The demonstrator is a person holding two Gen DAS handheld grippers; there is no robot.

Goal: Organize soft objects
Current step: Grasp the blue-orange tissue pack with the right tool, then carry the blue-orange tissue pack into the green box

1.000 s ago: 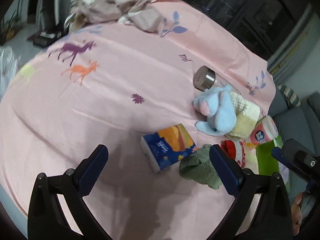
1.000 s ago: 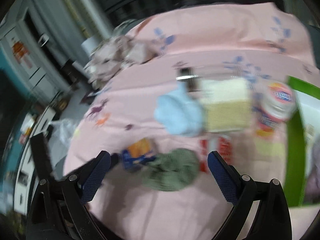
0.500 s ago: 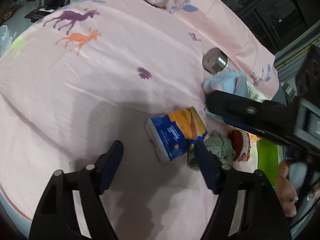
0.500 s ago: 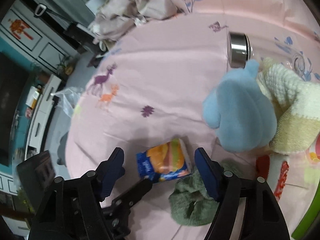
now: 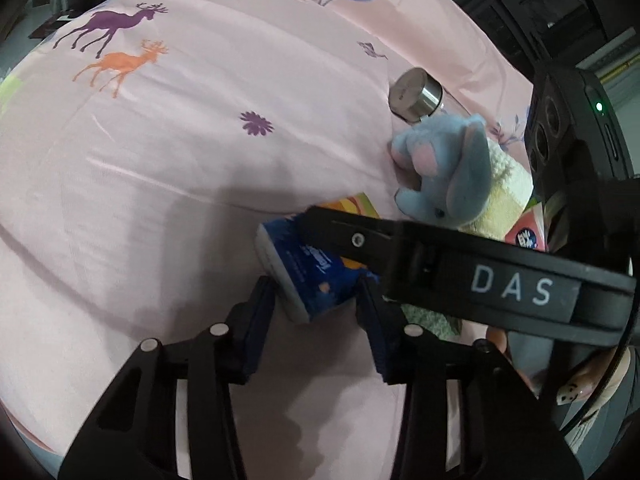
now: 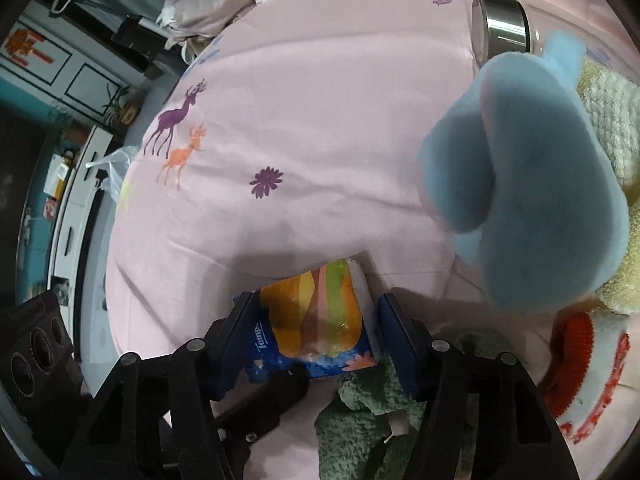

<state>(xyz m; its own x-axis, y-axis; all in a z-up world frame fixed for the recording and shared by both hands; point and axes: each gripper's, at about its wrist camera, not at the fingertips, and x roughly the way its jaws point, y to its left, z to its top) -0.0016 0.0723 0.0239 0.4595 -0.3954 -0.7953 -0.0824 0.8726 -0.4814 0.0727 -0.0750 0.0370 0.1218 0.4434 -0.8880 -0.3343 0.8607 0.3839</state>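
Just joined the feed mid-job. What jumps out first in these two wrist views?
Both tongs closing on one tissue pack from two sides, near the front edge of the pink bedsheet: the right tongs straddle it, the left tongs flank its blue end. Right behind sits a blue plush toy leaning on a cream knitted piece, with a green fuzzy cloth beside the pack.

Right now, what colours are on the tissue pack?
Dark blue tissue pack with orange, yellow, green patches; clearest in the right wrist view.

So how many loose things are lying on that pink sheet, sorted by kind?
Tissue packs: 1
Plush toys: 1
Green fuzzy cloths: 1
Cream knitted pieces: 1
Red-and-white knitted pieces: 1
Metal-capped bottles: 1
Printed tubs: 1
Total: 7
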